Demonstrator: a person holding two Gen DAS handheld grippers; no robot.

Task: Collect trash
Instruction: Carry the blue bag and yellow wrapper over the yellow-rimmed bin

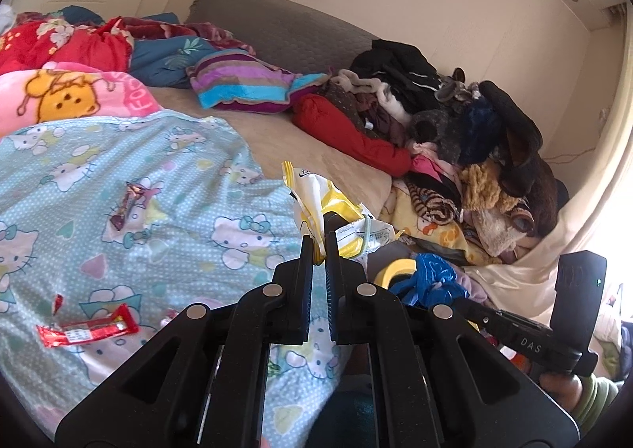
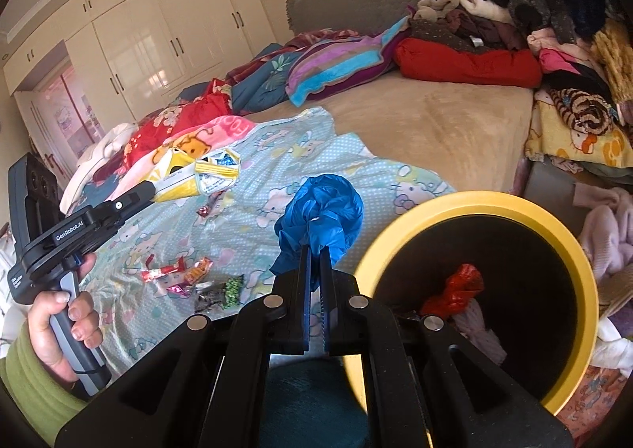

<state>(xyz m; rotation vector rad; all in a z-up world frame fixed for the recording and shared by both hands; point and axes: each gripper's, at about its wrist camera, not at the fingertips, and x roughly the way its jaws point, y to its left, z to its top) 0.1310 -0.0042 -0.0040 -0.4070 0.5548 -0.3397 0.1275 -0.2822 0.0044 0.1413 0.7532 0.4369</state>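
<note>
Closest to us, our left gripper [image 1: 319,246] is clamped on a crumpled yellow-and-white snack bag [image 1: 324,202], which hangs above the bed, and our right gripper [image 2: 314,254] is pinched tight on a wad of blue plastic bag [image 2: 320,210]. Just to the right of that wad, at the bedside, we see the yellow-rimmed bin [image 2: 435,206] tilted toward the right wrist camera, its dark inside holding a red plastic bag [image 2: 459,289] and something pale beneath it.

Under our grippers spreads a light blue cartoon-cat blanket [image 1: 118,186] dotted with white. On it lie a red wrapper [image 1: 87,331] at the near edge, a smaller dark red candy wrapper [image 1: 128,202] further in, and, in the right wrist view, a cluster of small candy wrappers [image 2: 190,274] with a green-and-black one [image 2: 225,291] beside them.

Past the blanket we see a bare tan bedspread [image 2: 435,123]. To its left sit a pink cartoon-bear blanket [image 1: 67,95] and red flowered bedding [image 1: 59,40]; a striped purple and teal pillow [image 1: 241,82] lies near the head of the bed. Along the right edge rises a tall heap of clothes [image 1: 455,123], with a red roll at its base.

Furthest off stand a grey padded headboard [image 1: 277,24], a plain cream wall and glossy white wardrobe doors [image 2: 150,44].
</note>
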